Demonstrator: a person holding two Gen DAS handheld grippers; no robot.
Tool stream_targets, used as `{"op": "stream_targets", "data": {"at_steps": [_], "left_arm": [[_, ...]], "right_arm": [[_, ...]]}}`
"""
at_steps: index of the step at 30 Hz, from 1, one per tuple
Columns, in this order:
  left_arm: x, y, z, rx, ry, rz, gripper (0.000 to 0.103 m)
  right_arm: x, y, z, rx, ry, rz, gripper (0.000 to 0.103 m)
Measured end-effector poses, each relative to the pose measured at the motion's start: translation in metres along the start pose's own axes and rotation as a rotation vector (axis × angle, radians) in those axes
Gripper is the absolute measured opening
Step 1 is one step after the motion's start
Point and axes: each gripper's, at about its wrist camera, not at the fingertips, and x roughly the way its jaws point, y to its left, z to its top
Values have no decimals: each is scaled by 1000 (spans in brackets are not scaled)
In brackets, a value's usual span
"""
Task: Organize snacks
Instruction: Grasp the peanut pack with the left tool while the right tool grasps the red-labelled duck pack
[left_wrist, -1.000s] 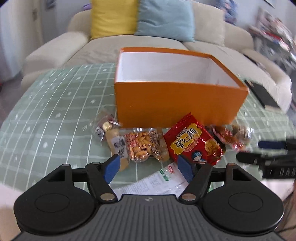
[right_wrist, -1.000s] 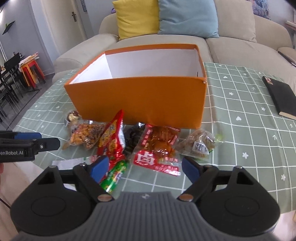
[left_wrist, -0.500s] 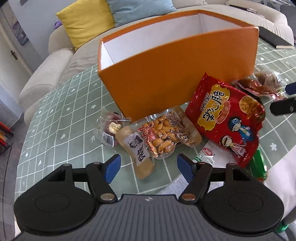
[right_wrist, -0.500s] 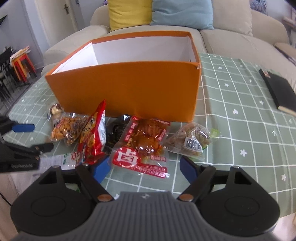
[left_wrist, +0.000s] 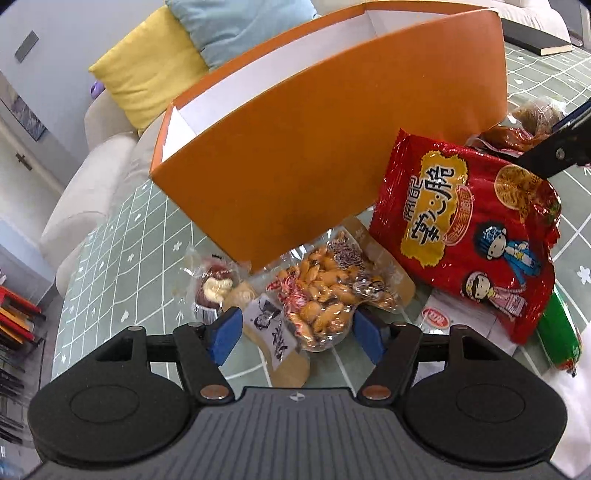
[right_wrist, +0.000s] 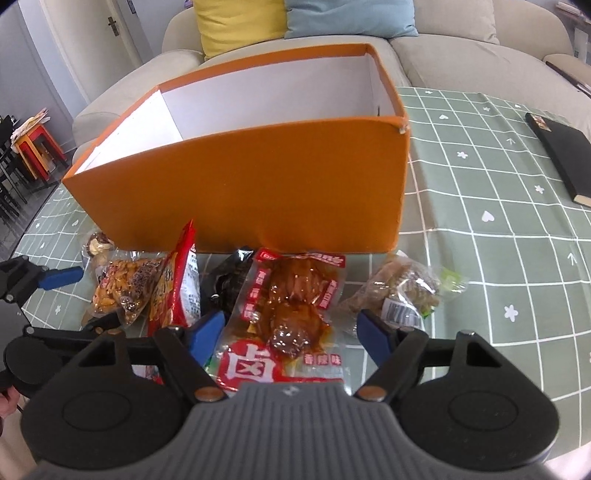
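An open orange box (left_wrist: 325, 147) (right_wrist: 258, 173) stands on the green checked tablecloth, empty as far as I see. Snack packs lie along its near side. My left gripper (left_wrist: 295, 330) is open, its fingers either side of a clear pack of orange nuts (left_wrist: 325, 295). A big red snack bag (left_wrist: 469, 236) leans beside it; a small wrapped cake (left_wrist: 212, 291) lies to the left. My right gripper (right_wrist: 291, 334) is open, straddling a red-labelled braised meat pack (right_wrist: 291, 306). A clear pack of brown snacks (right_wrist: 402, 291) lies to its right.
A black notebook (right_wrist: 561, 155) lies on the table at the right. A green sausage-shaped pack (left_wrist: 561, 339) and a white packet (left_wrist: 454, 317) lie under the red bag. A beige sofa with yellow (right_wrist: 236, 22) and blue cushions stands behind the table. A black pack (right_wrist: 229, 284) lies by the meat pack.
Both grippers have moved forward and down toward the snacks. The left one now straddles the nut pack; the right one now straddles the meat pack. Both stay open.
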Motion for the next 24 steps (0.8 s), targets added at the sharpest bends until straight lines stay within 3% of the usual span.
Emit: {"op": "stream_targets", "data": {"at_steps": [1,3,5,11,14,16,19,20,24], "left_arm": [[0,-1,1,0,-5,-6,71],[-1,-2,1,-13,-10,-31,52],[-1,-3,0,-26,-9,-47,42],[-8,-5,0,-54,-20,-50,37],[-16,2,5,-122,-27,-71,36],[-22,8,8,-178,-16,-93,23],[-34,13,11,-226,-10,-119,22],[-38,12,11,-232,-11,-123,12],[-56,12,13,-279,-17,-140,7]], "right_arm": [[1,0,0,-4,3,1,74],[6,0,0,-6,18,4,68],[11,-2,-1,9,44,5,65],[17,-7,-5,30,66,1,63],[13,-9,-4,38,56,2,61],[9,-9,-4,35,49,0,61],[5,-9,-5,36,44,6,61],[3,-9,-5,36,43,7,61],[-3,-10,-8,35,33,6,61]]}}
